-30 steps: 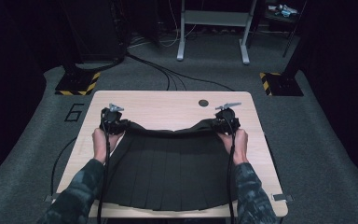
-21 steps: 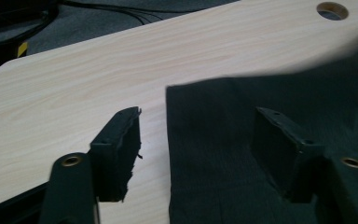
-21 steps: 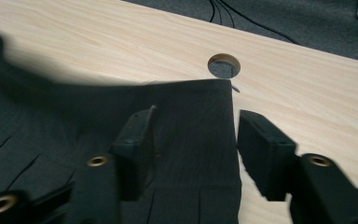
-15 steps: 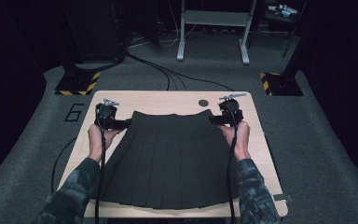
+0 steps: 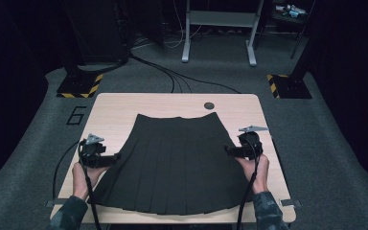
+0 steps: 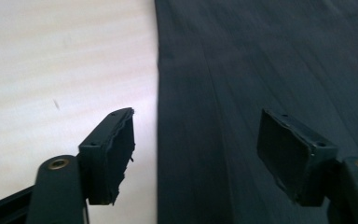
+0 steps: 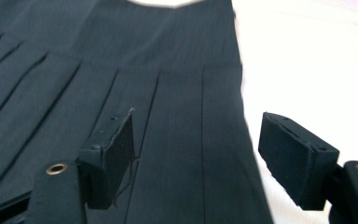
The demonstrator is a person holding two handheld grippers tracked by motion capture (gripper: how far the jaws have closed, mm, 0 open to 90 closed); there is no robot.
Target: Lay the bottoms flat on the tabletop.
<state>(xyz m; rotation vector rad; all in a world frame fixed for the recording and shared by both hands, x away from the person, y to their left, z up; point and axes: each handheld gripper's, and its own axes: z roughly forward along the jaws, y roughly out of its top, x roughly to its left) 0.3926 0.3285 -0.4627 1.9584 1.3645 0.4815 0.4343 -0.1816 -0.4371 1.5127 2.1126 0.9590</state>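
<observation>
A big "6" (image 5: 77,115) is marked on the grey carpet just off the far-left corner of the surface (image 5: 112,108); I can read no other writing.

A black pleated skirt (image 5: 172,160) lies flat in the middle of the pale wooden surface, waistband toward the far edge, hem fanned out near the person's edge. A small dark round disc (image 5: 209,105) sits in the wood just beyond the waistband.

The left claw (image 5: 116,156) sits at the skirt's left edge, jaws spread wide and holding nothing; in the left gripper view one jaw is over bare wood, the other over cloth (image 6: 270,70). The right claw (image 5: 226,149) is at the skirt's right edge, likewise wide apart and empty, straddling the cloth's side (image 7: 177,107).

Bare wood runs down both sides of the skirt and along the far edge. Past the surface, cables (image 5: 172,79) trail across the floor, two yellow-and-black striped bases (image 5: 79,86) stand at the corners, and a grey metal frame (image 5: 218,28) stands farther back.
</observation>
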